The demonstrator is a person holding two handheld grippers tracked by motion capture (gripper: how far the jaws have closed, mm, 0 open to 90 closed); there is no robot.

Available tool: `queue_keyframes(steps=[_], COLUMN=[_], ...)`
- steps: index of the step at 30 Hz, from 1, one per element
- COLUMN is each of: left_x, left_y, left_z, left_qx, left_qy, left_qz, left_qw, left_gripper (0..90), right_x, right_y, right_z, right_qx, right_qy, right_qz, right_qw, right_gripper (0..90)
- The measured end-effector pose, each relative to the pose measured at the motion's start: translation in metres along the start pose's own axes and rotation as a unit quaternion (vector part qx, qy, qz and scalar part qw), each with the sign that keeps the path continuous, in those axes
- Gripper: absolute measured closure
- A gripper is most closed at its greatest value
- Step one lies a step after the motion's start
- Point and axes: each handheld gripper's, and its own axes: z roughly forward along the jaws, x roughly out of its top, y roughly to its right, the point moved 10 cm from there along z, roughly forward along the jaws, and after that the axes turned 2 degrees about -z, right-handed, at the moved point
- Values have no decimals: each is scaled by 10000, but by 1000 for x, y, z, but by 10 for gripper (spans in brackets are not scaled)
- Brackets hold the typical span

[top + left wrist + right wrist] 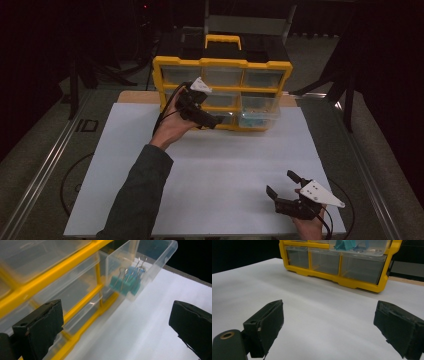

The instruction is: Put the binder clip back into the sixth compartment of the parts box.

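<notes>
A yellow organiser (222, 63) with clear drawers stands at the far edge of the white mat. One clear drawer (259, 114) on its right side is pulled out, and it holds several teal binder clips (128, 281). My left gripper (210, 120) is held up in front of the organiser's left and middle drawers, open, with nothing between its jaws. My right gripper (282, 185) rests near the mat's front right corner, open and empty. The same organiser (332, 262) faces it across the mat, with the pulled-out drawer (359, 246) at the top.
The white mat (210, 165) covers the table between both grippers. A black handle case with a yellow grip (223, 40) sits on top of the organiser. Dark stands and cables surround the table.
</notes>
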Motion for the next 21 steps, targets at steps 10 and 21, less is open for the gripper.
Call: queue_keyframes(steps=[10, 21], left_x=[-41, -112], left_y=[-10, -23], left_z=[-34, -65], left_qx=[406, 769], left_qy=[376, 559], left_qz=[58, -232], left_qw=[9985, 9952], left_gripper=[3, 5], right_x=[0, 0], right_y=[-1, -1], right_z=[1, 3], right_qx=[11, 1], right_qy=[-15, -26], right_qz=[-11, -31], right_qw=[10000, 10000], right_gripper=[92, 92])
